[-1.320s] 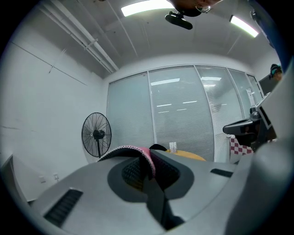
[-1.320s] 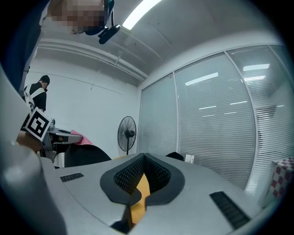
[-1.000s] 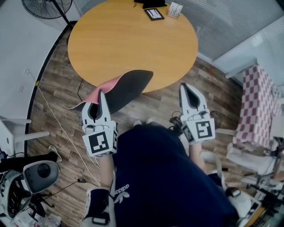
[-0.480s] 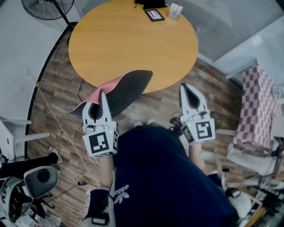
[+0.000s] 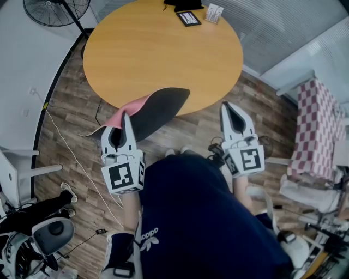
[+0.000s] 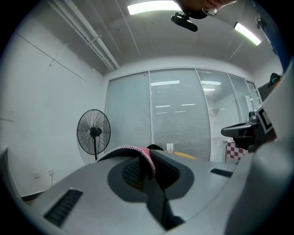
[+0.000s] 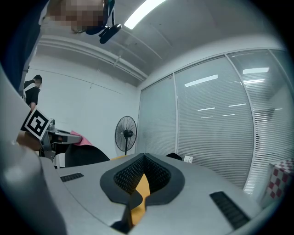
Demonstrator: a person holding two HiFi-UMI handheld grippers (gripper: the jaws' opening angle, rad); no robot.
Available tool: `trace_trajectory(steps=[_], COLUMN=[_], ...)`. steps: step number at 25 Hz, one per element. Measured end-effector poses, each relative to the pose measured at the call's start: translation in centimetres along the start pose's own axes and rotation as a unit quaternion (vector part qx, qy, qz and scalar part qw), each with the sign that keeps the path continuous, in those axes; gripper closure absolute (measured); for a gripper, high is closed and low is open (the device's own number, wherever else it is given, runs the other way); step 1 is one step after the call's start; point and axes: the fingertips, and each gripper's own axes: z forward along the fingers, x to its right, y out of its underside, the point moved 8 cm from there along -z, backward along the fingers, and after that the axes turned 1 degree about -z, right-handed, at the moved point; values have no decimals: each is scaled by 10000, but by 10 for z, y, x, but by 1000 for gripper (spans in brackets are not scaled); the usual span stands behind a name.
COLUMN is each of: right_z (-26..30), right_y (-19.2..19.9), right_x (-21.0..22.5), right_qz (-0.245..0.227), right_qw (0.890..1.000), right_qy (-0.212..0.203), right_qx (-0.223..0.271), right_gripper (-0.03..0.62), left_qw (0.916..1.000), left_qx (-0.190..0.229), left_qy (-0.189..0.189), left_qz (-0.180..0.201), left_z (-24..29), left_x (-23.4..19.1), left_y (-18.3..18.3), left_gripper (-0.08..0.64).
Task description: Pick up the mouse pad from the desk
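Flexible mouse pad, black on top and pink beneath, is shown pinched at its near end by the left gripper, whose jaws are closed on the pad's pink edge. The pad is held out toward the near edge of the round orange wooden table. In the head view its far end overlaps that edge, while the gripped end curls up over the brown plank floor. Whether the far end touches the tabletop cannot be told. The right gripper is held beside the table's near edge, well apart from the pad; its jaws are closed and nothing is gripped between them. At the table's far edge a small black-framed flat object and a white card holder are seen just beside each other. A black pedestal fan is seen on the floor beyond the table's left edge.
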Motion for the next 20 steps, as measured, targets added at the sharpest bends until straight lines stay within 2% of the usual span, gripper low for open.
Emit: trace_trajectory(steps=[3, 8, 14, 17, 20], right_z=[5, 3, 5, 7, 6], right_y=[-4, -1, -1, -5, -1], right_x=[-5, 0, 0, -1, 1], right_qz=[86, -132, -73, -154, -243], right_qw=[10000, 9999, 9998, 9999, 9995], right_qy=[-4, 51, 55, -22, -12], right_qx=[27, -90, -153, -70, -192], right_gripper=[589, 589, 589, 589, 589], left_qw=[10000, 10000, 10000, 10000, 10000], left_qx=[-10, 1, 2, 2, 3], left_qy=[-8, 41, 37, 40, 57], left_qz=[-51, -52, -69, -87, -80], left_z=[1, 2, 6, 8, 10], left_x=[-5, -6, -5, -5, -5], left_y=[0, 0, -2, -3, -1], left_gripper=[540, 540, 540, 540, 540])
